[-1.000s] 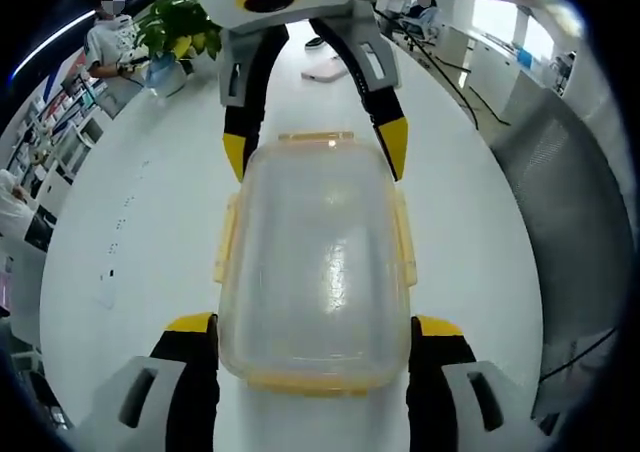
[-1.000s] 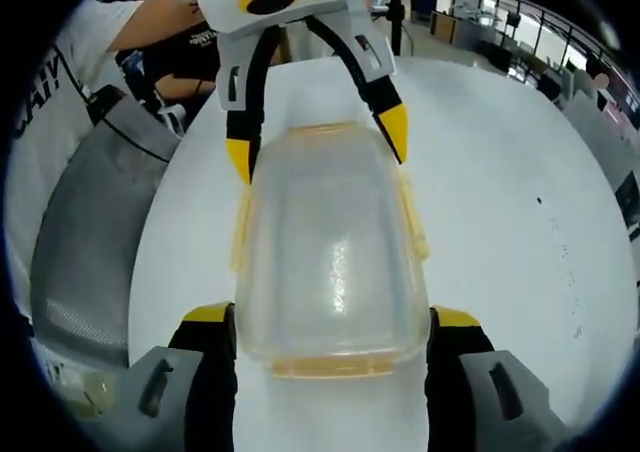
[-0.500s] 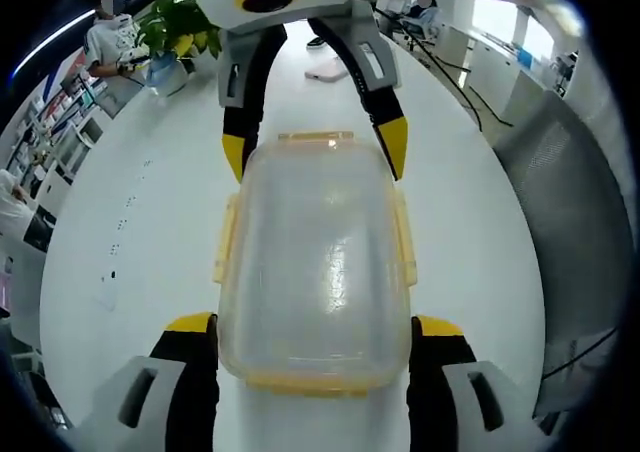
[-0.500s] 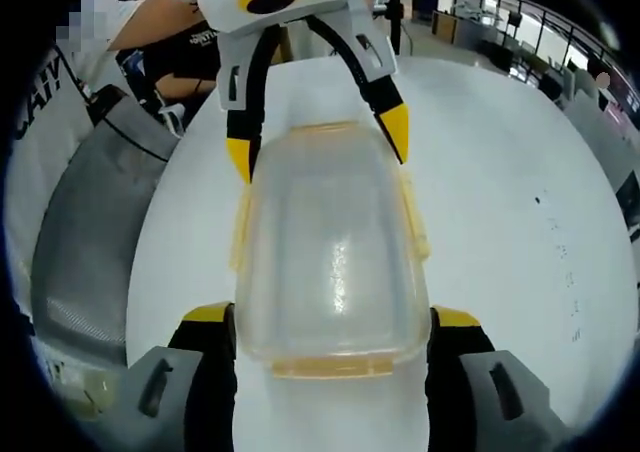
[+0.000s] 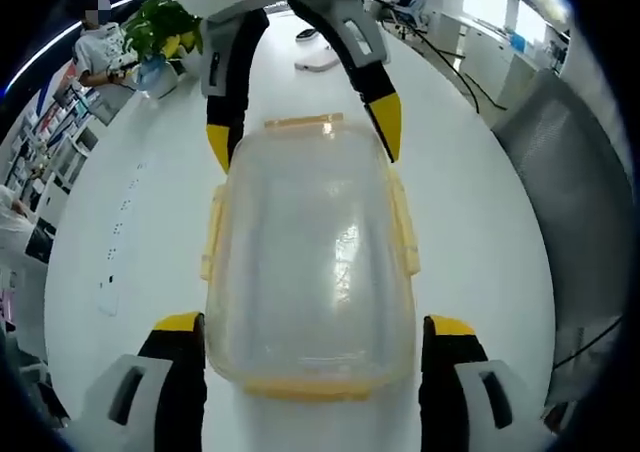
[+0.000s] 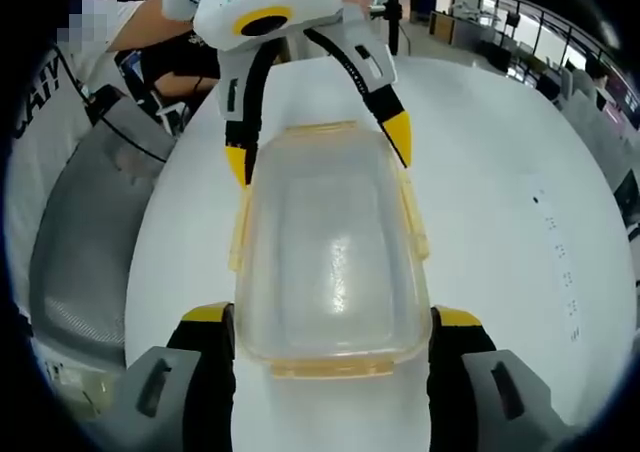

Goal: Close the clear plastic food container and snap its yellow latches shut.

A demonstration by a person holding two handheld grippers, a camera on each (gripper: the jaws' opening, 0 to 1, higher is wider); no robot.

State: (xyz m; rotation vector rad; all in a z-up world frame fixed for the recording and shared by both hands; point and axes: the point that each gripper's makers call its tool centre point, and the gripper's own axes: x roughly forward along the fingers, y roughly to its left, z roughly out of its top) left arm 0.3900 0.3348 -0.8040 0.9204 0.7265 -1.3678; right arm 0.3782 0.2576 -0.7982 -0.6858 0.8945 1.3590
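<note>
The clear food container (image 5: 310, 262) sits lidded on the white tabletop (image 5: 130, 222), between the left claw (image 5: 312, 347) and right claw (image 6: 330, 337); both spread wide around its ends, possibly touching.

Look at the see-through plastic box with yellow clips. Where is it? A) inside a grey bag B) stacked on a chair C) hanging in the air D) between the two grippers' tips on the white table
D: the clear plastic container sits on the white table, with the left gripper at one end and the right gripper at the other.
</note>
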